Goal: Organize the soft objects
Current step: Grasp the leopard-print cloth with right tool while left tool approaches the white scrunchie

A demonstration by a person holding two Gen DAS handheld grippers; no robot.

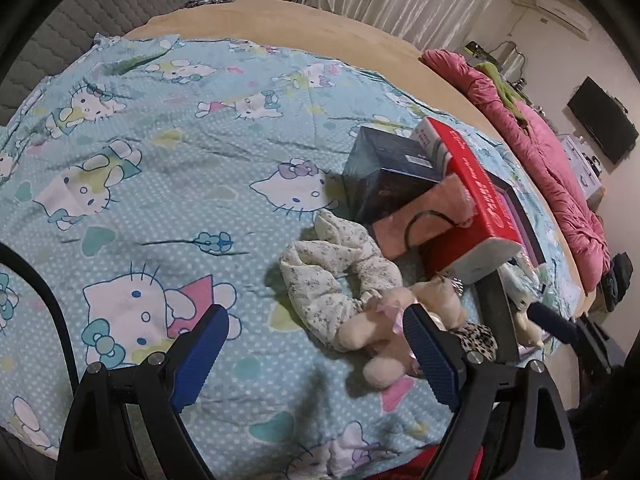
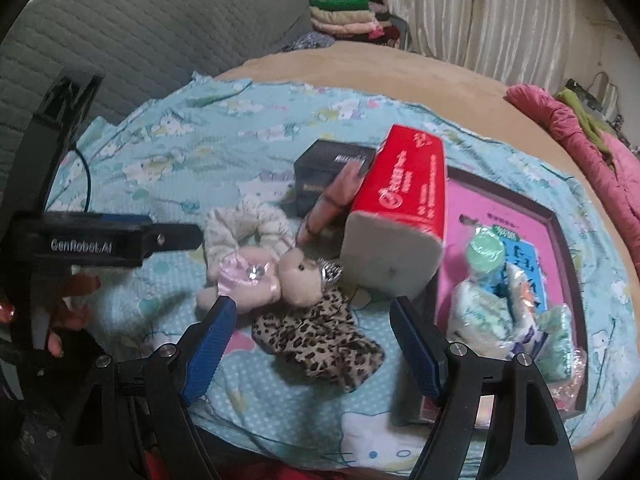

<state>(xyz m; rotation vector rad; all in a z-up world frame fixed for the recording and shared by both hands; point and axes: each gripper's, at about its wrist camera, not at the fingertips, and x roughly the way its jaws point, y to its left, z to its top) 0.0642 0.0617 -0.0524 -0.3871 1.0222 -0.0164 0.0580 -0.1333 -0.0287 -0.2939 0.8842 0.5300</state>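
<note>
On the cat-print blue sheet [image 1: 168, 208] lies a heap of soft things: a floral scrunchie [image 1: 336, 276], a cream teddy bear [image 1: 400, 332] with a pink bow, a leopard-print cloth [image 2: 320, 340] and a pink fluffy piece [image 1: 424, 216]. My left gripper [image 1: 316, 314] is open just above the sheet, its right finger beside the teddy and the scrunchie's edge between the tips. My right gripper [image 2: 312, 308] is open over the leopard cloth, with the teddy [image 2: 288, 272] and scrunchie [image 2: 244, 220] just beyond. Neither holds anything.
A red tissue pack [image 2: 404, 208] and a dark box [image 2: 328, 168] lean behind the heap. A pink-lined tray [image 2: 560, 240] at right holds wrapped packets [image 2: 492, 300]. A pink quilt [image 1: 540, 140] lies at the bed's far edge. The grey headboard [image 2: 140, 40] and folded clothes [image 2: 348, 16] stand behind.
</note>
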